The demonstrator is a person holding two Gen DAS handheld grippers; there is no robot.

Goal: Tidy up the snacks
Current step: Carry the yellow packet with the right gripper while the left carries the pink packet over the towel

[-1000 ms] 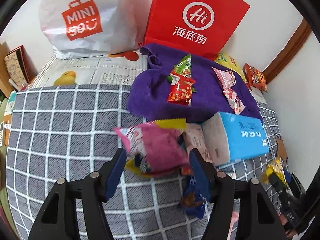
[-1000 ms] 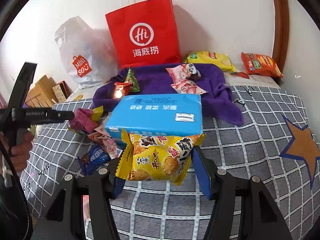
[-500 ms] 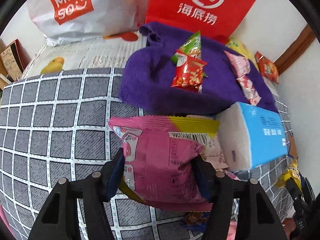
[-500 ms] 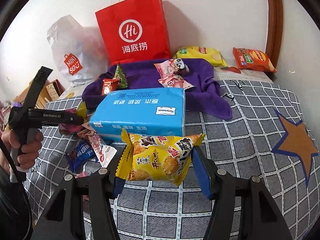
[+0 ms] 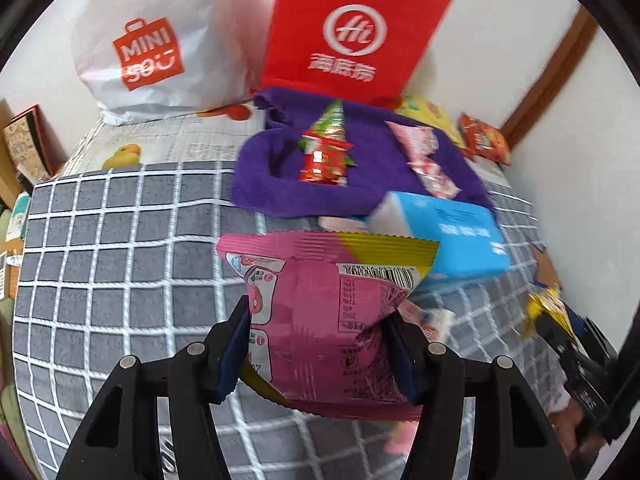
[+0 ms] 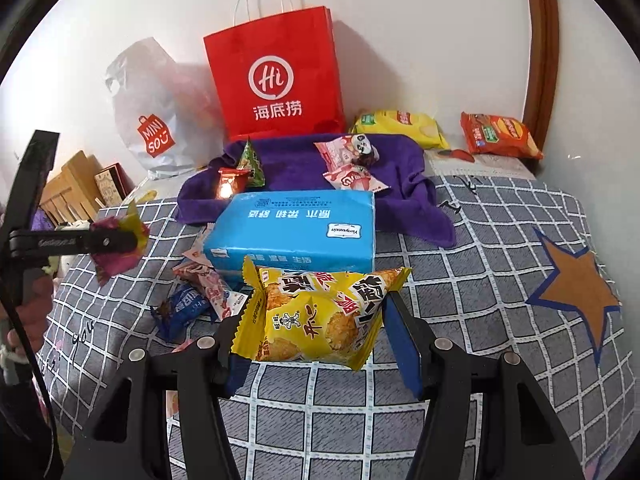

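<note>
Holding both clamped: left gripper (image 5: 320, 344) on pink packet (image 5: 332, 320), right gripper (image 6: 316, 344) on yellow packet (image 6: 320, 316), purple towel (image 5: 280, 184) lying ahead, nearer left.

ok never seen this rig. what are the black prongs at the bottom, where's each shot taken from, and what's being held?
No robot here: a person holds a hand-operated claw in each hand, each with a fisheye camera looking along its two fingers. The black prongs are those fingers.

The left view shows the left claw shut on a pink snack packet. The right view shows the right claw shut on a yellow snack packet; the left claw also appears at its left edge.

On the checked blanket lie a blue tissue pack, loose small snacks and a purple towel bearing more snacks. A red paper bag and a white plastic bag stand behind.
</note>
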